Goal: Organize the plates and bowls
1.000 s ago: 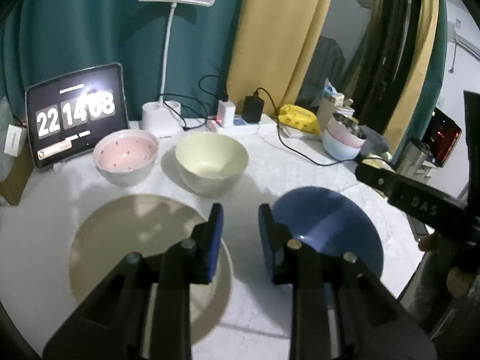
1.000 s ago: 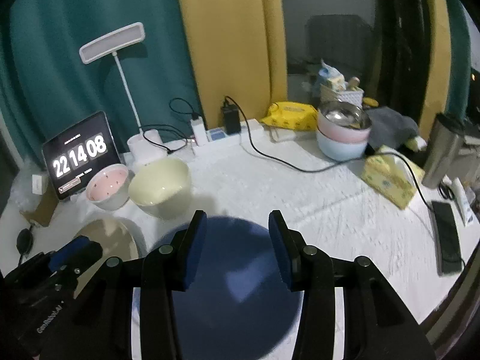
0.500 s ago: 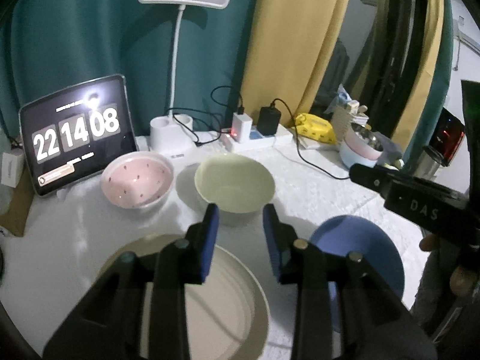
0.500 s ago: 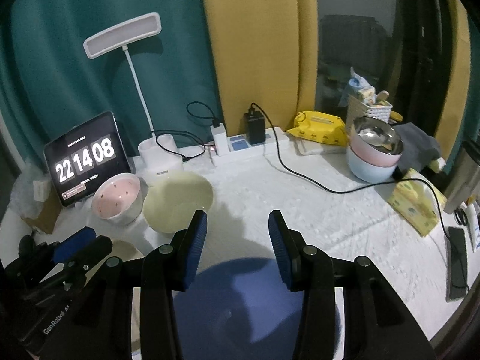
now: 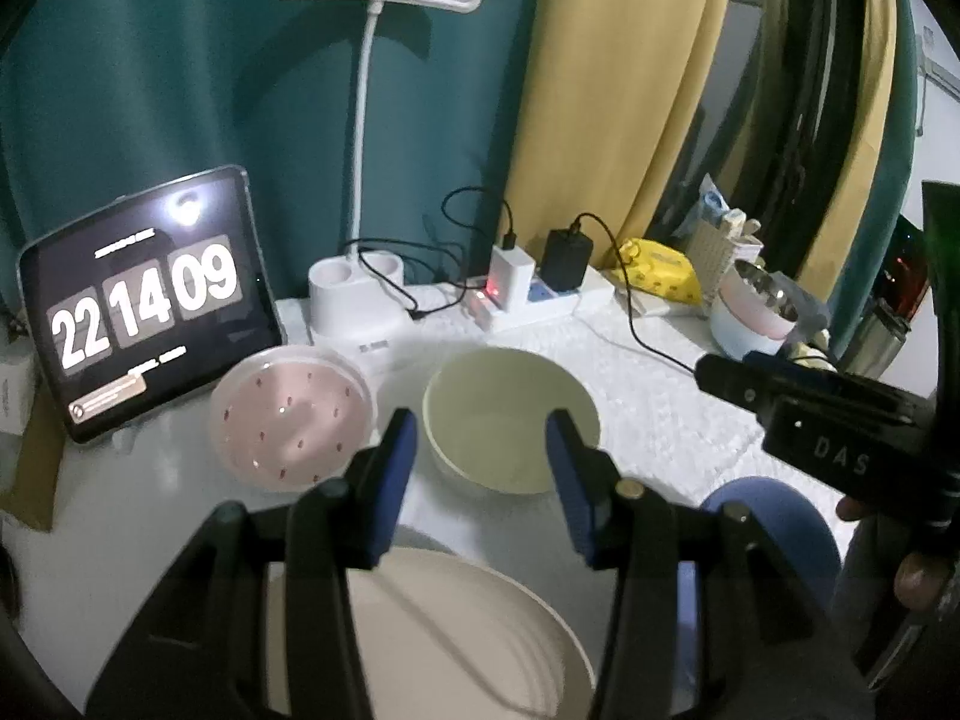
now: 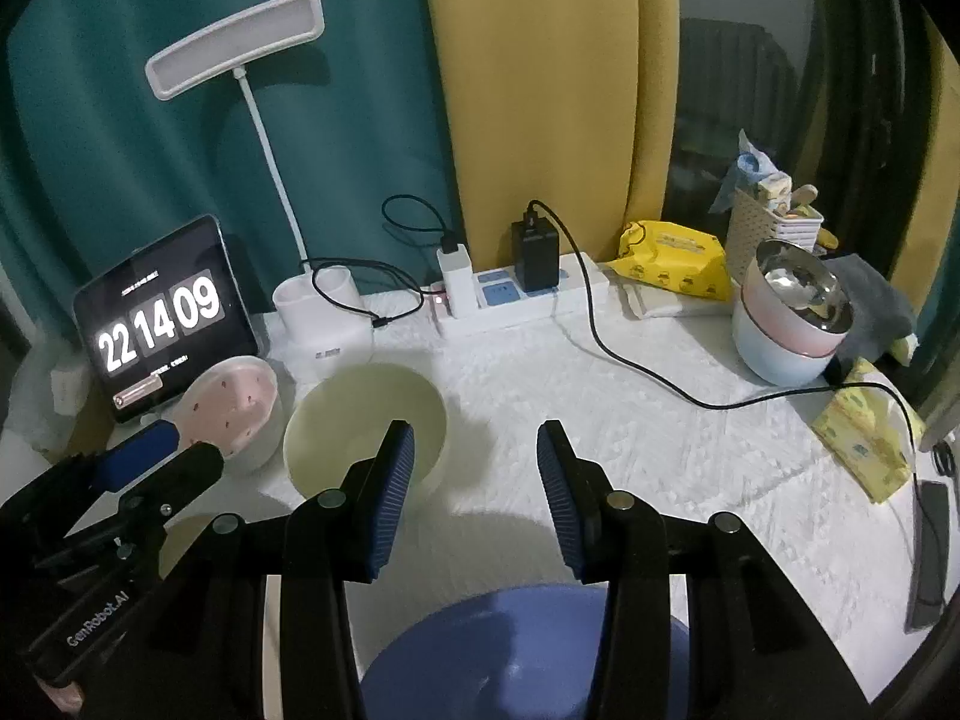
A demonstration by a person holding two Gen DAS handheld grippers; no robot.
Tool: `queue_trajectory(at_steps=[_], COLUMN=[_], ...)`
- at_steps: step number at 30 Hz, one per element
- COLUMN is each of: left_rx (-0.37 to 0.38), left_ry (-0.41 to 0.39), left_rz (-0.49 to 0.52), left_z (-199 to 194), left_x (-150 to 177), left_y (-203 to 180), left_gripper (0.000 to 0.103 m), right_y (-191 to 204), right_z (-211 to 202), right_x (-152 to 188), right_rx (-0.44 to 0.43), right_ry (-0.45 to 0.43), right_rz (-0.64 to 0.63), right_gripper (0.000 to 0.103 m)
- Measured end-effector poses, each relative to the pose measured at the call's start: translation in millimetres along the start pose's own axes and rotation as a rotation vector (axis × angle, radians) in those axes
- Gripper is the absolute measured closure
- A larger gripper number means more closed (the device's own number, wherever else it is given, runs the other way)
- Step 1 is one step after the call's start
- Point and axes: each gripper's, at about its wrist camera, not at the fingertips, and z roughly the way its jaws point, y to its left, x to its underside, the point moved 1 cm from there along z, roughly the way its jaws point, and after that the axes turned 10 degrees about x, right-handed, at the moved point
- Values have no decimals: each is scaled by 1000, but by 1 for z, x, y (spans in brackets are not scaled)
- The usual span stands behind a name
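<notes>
A pale yellow bowl and a pink dotted bowl stand side by side on the white table. A beige plate lies below my left gripper, which is open and empty, its fingers framing the yellow bowl from above. A blue plate lies under my right gripper, also open and empty. The yellow bowl, pink bowl and left gripper also show in the right wrist view. The blue plate sits to the right in the left wrist view.
At the back stand a tablet clock, a white desk lamp and a power strip with cables. To the right are stacked bowls, a yellow pack, a tissue pack and a phone.
Both grippers have moved forward toward the bowls and risen. The left gripper's jaws have opened wider. The plates have slid toward the bottom of both views.
</notes>
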Motion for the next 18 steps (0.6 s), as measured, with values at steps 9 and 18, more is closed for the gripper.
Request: queue_trajectory(at_steps=[9,18], left_rx=[-6,-19], left_ry=[36,115], left_rz=[-6,-38], left_z=[32,66], left_x=[-10,-2], left_y=[13,28], left_gripper=[57,57], right_y=[8,16], right_z=[24,64], right_x=[-10,-9], right_rx=[-7,-42], right_ry=[30,115], right_rz=[-11,0], right_gripper=[58,58])
